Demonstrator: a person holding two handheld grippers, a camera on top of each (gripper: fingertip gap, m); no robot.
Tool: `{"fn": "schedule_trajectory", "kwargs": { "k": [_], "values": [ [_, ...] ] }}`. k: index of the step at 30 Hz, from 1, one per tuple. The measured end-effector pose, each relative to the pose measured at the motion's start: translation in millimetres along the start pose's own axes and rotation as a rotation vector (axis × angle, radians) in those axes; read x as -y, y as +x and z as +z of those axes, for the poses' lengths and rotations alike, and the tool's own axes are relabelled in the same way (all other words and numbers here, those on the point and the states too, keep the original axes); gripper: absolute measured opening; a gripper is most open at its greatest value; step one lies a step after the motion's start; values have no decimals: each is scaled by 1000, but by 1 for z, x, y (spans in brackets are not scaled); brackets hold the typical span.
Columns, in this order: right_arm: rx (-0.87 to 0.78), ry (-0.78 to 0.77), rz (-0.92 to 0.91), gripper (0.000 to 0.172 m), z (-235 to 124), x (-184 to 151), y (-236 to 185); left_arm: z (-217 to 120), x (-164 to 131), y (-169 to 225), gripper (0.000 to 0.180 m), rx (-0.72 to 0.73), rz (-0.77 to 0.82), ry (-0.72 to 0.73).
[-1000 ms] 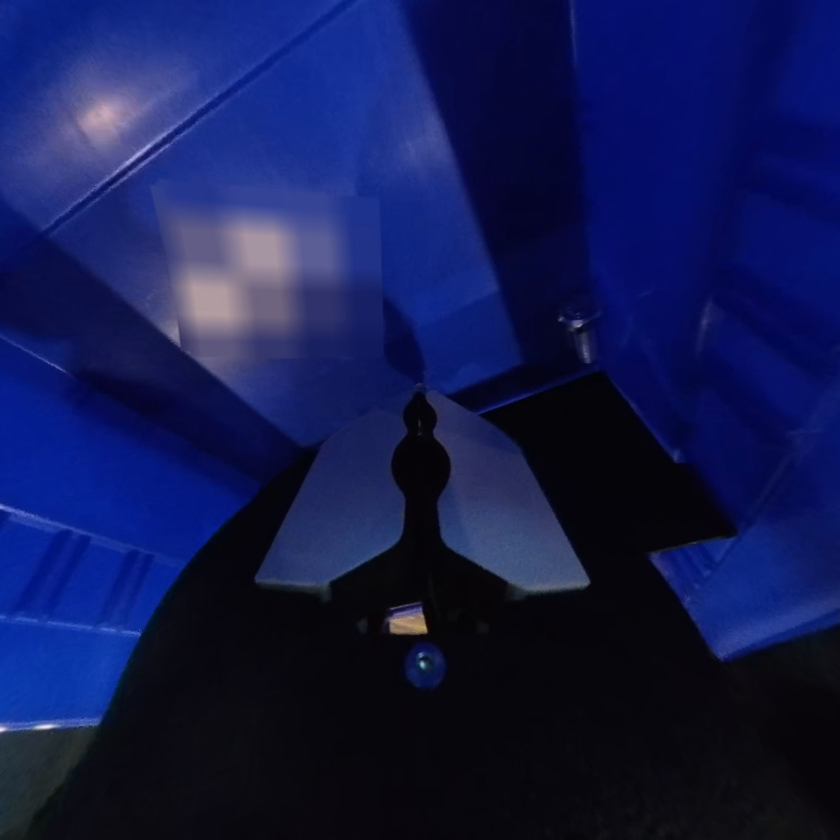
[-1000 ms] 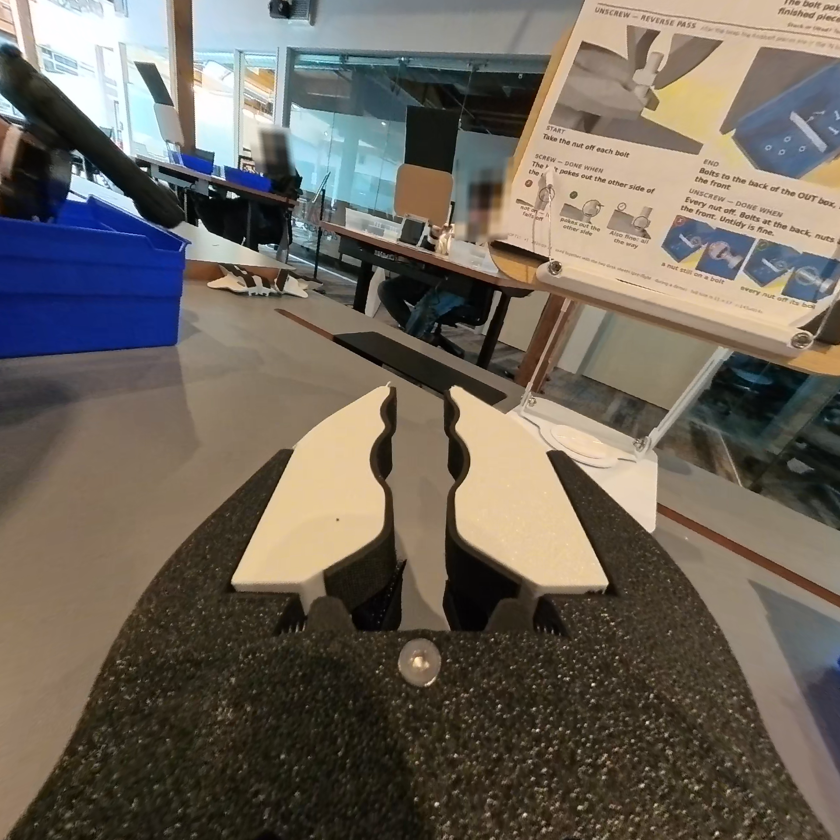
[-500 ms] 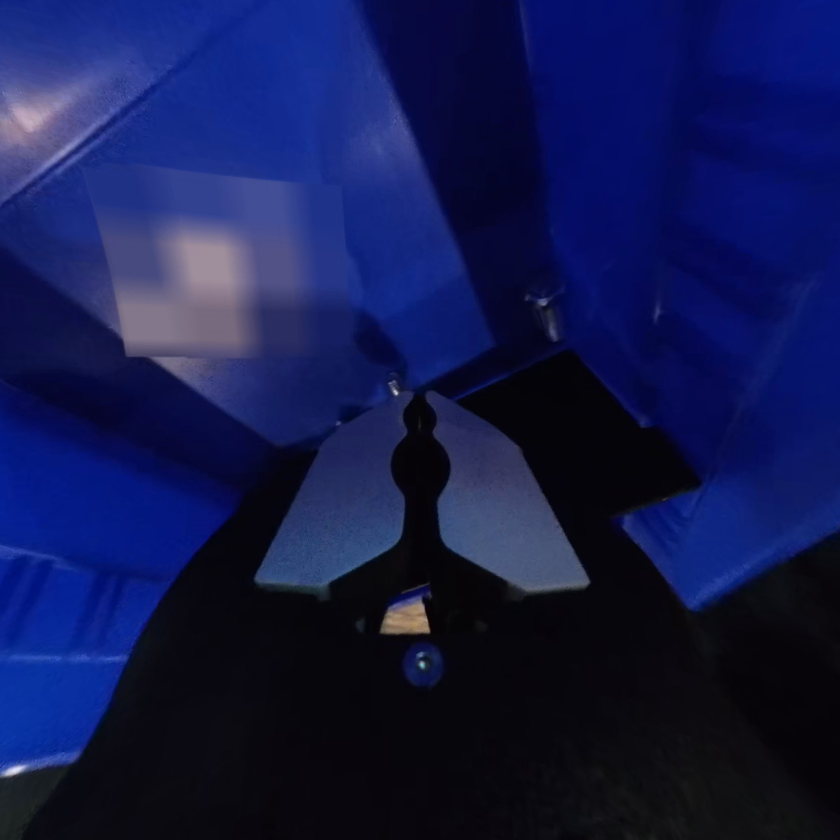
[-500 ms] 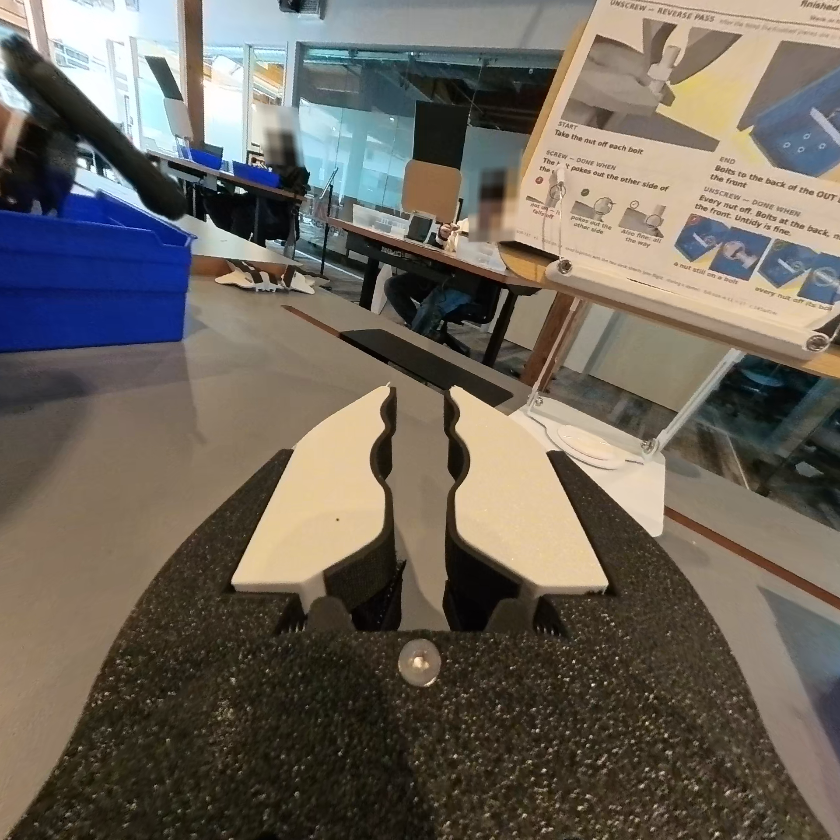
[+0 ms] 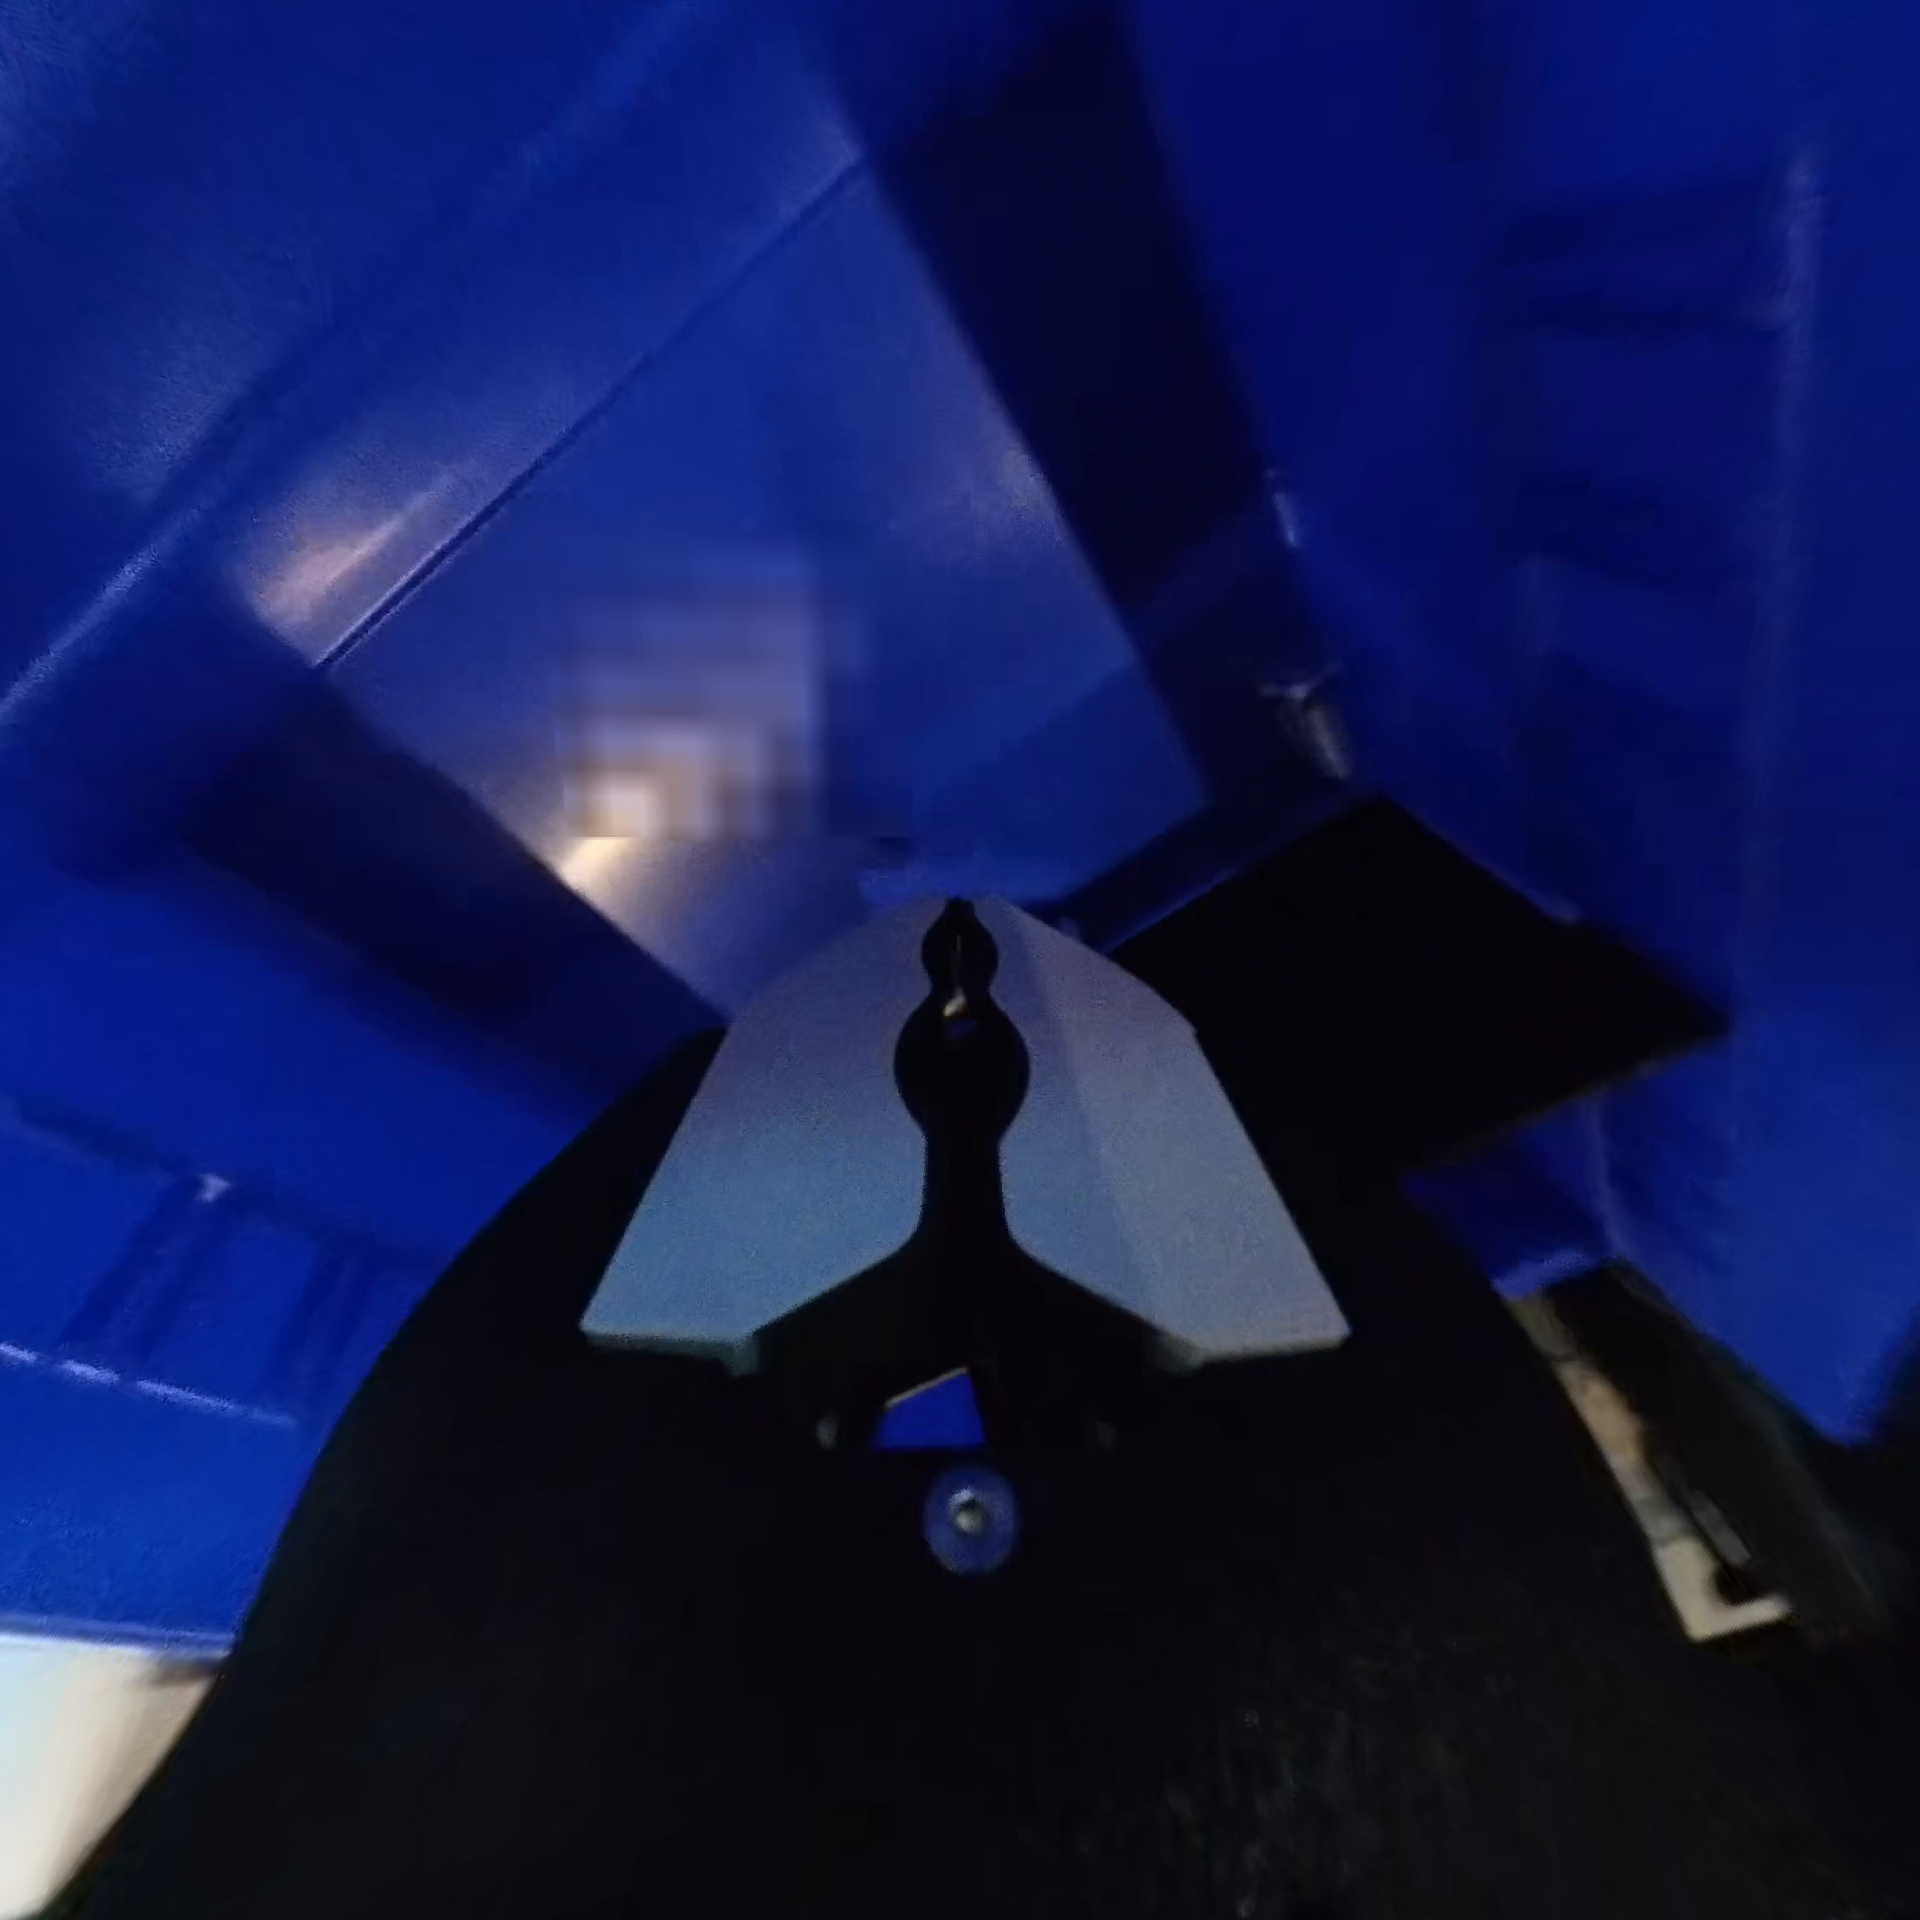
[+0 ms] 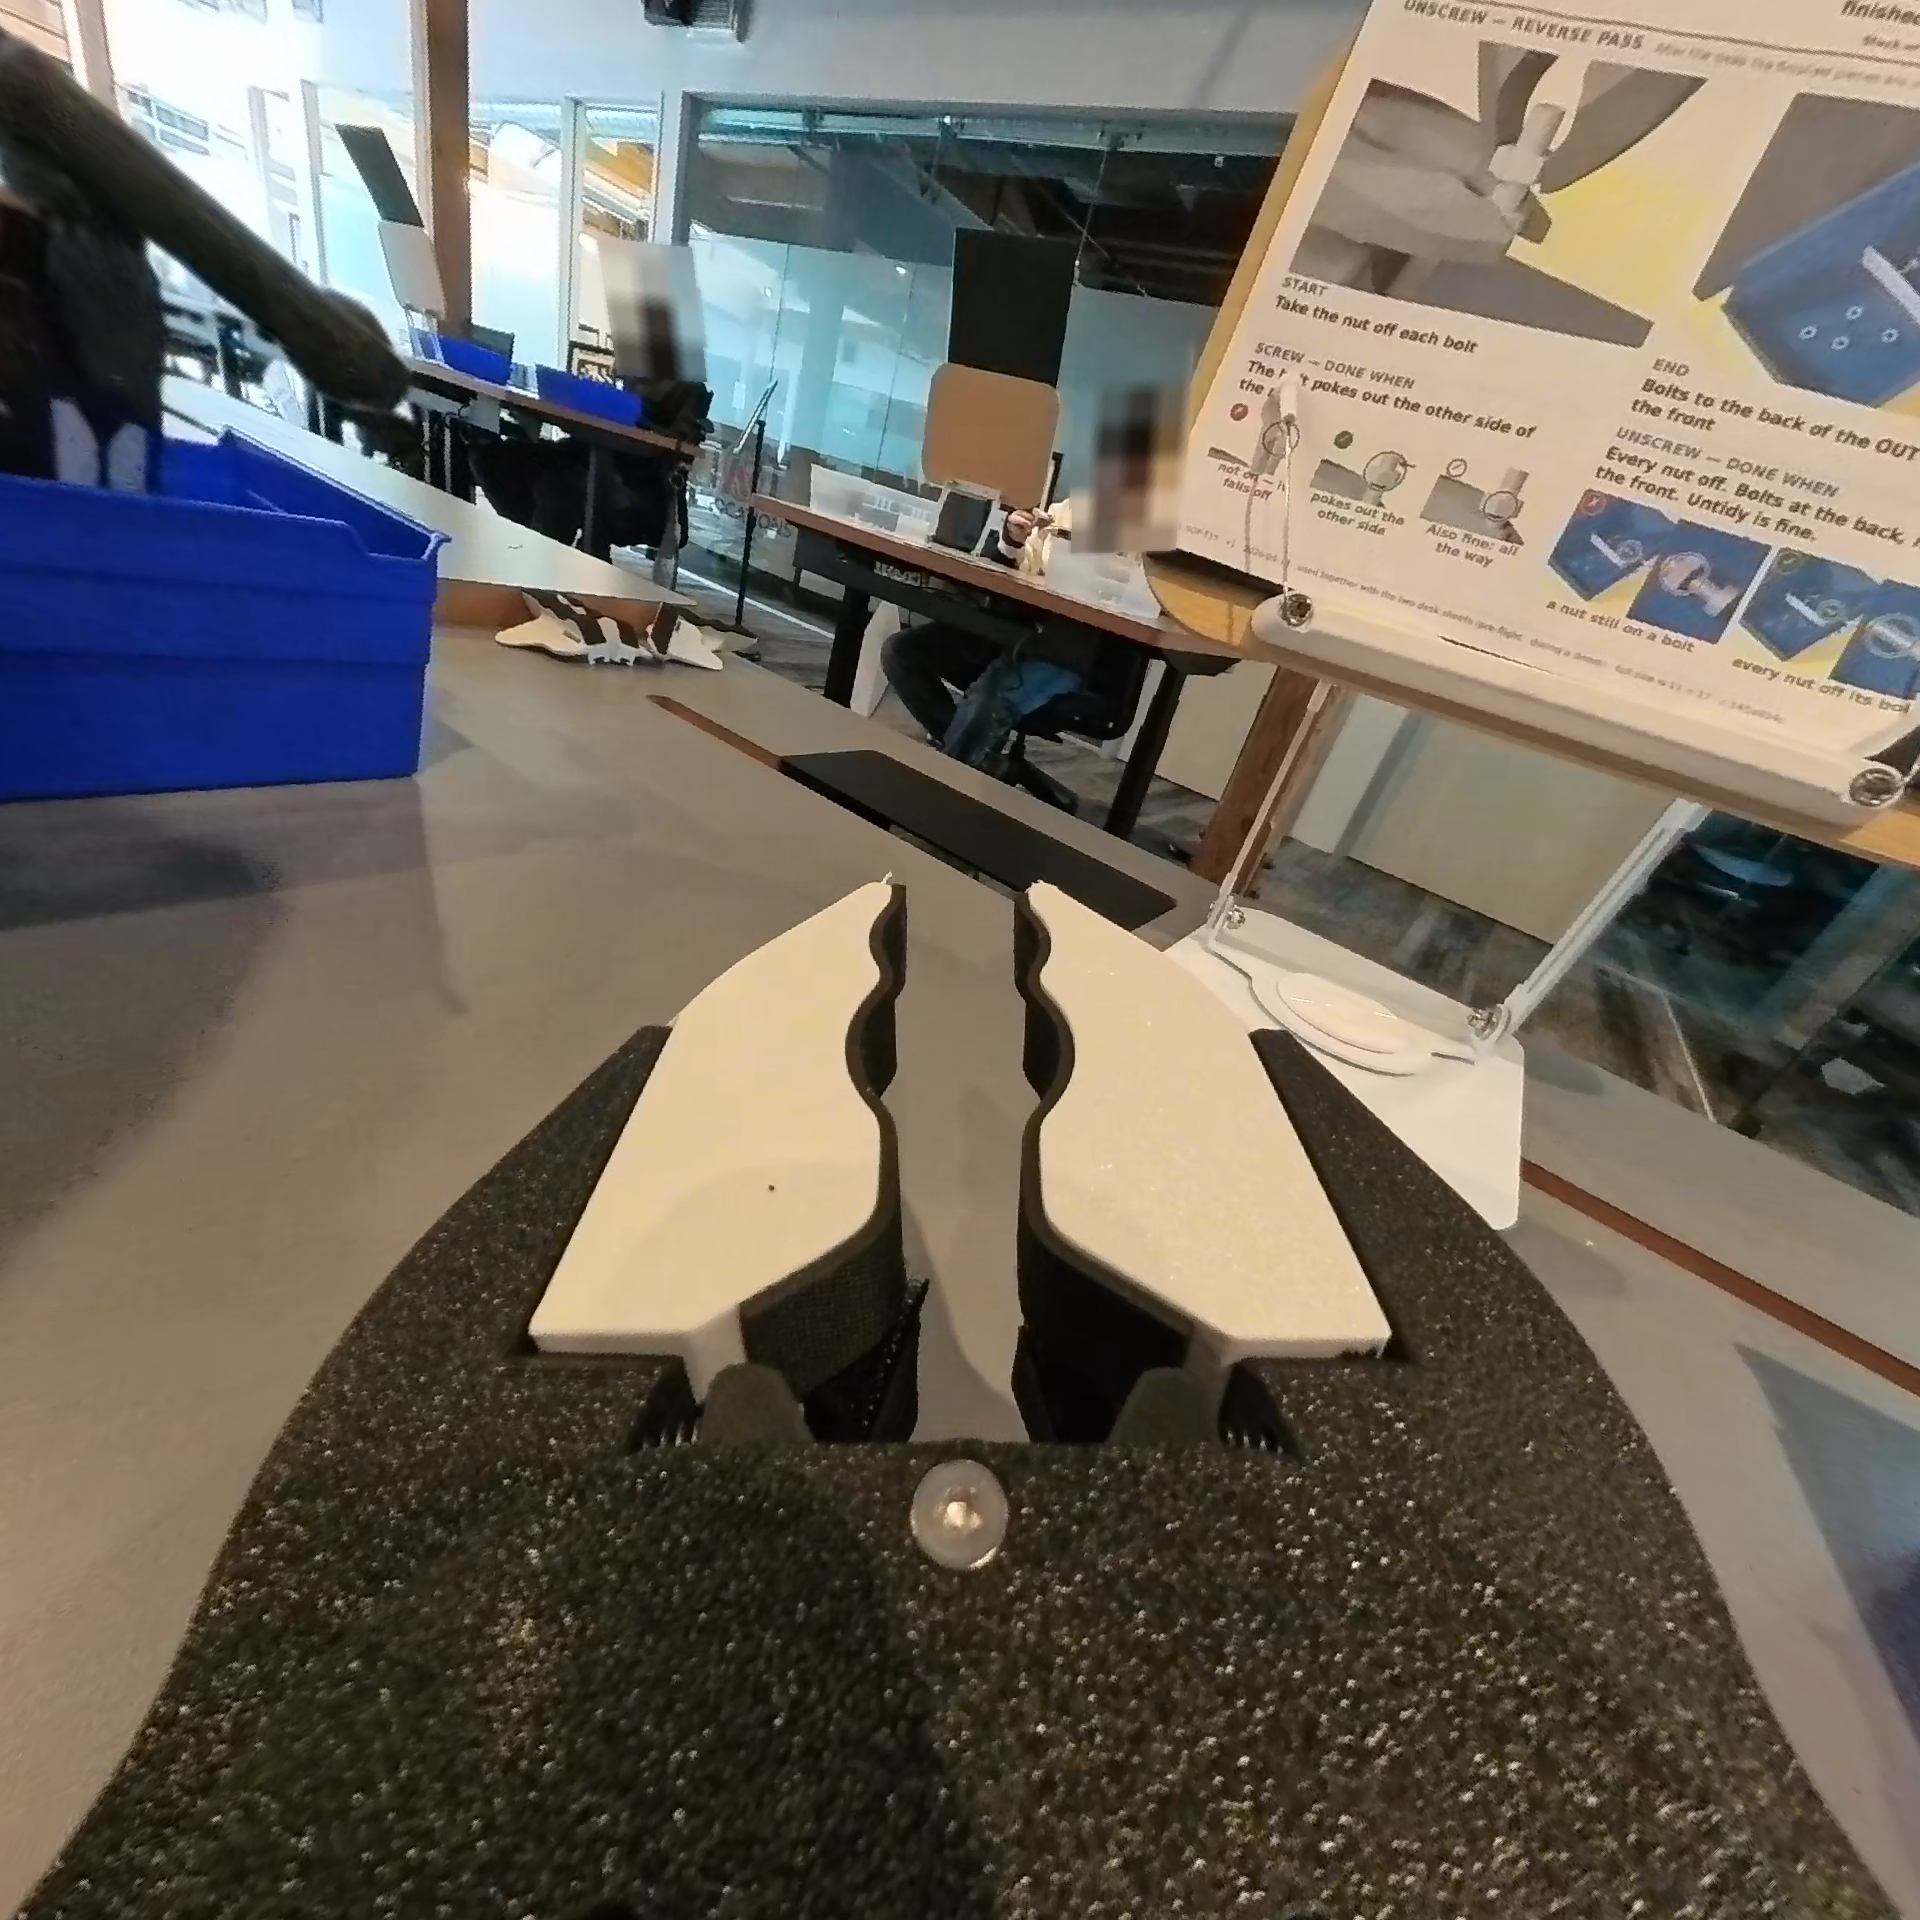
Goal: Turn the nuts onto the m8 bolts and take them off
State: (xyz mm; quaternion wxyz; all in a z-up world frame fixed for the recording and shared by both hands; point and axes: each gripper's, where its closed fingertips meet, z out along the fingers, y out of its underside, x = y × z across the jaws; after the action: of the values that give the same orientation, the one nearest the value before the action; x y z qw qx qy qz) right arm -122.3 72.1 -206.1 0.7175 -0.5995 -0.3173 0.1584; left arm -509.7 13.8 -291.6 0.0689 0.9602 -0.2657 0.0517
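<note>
Deep blue bin on a plain grey surface. White fingers with black pads, set in speckled black foam. White instruction sheet with yellow and blue pictures.

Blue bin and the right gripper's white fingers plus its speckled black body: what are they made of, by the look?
Blue bin: glossy moulded plastic, judging by its sheen and stepped rim. White fingers: matte, faintly grainy plastic, possibly printed, with dark pads inside. Speckled black body: coarse, likely foam or grip covering.

right gripper open, bare | over grey table | blue bin left
</note>
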Motion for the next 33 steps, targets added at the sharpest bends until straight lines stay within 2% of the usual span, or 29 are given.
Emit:
{"fn": "schedule_trajectory", "kwargs": {
  "k": [2, 5, 6, 8, 12, 19, 26, 33],
  "values": [
    [2, 0, 1, 19, 0, 0, 0, -4, -5, -2, 0, -1, 174, -6],
    [6, -2, 1, 19, 0, 0, -1, -11, -7, -10, 5, 110, 588, 13],
    [6, -2, 2, 19, 0, 0, -1, -13, -6, -10, 1, 149, 728, 25],
    [7, -1, 4, 19, 0, 0, -1, -18, -4, -9, 0, 191, 888, 24],
    [12, 0, 6, 19, 0, 0, -1, -19, -7, -1, 11, 107, 979, -29],
    [26, -6, -14, 19, 1, -1, -5, 2, -15, -4, 22, 69, 1205, -193],
    [40, -29, -31, 19, 4, -4, -8, 15, -15, 2, 23, 23, 1412, -289],
    [44, -40, -37, 19, 5, -5, -9, 17, -15, 0, 18, -4, 1431, -298]
  ]
}}
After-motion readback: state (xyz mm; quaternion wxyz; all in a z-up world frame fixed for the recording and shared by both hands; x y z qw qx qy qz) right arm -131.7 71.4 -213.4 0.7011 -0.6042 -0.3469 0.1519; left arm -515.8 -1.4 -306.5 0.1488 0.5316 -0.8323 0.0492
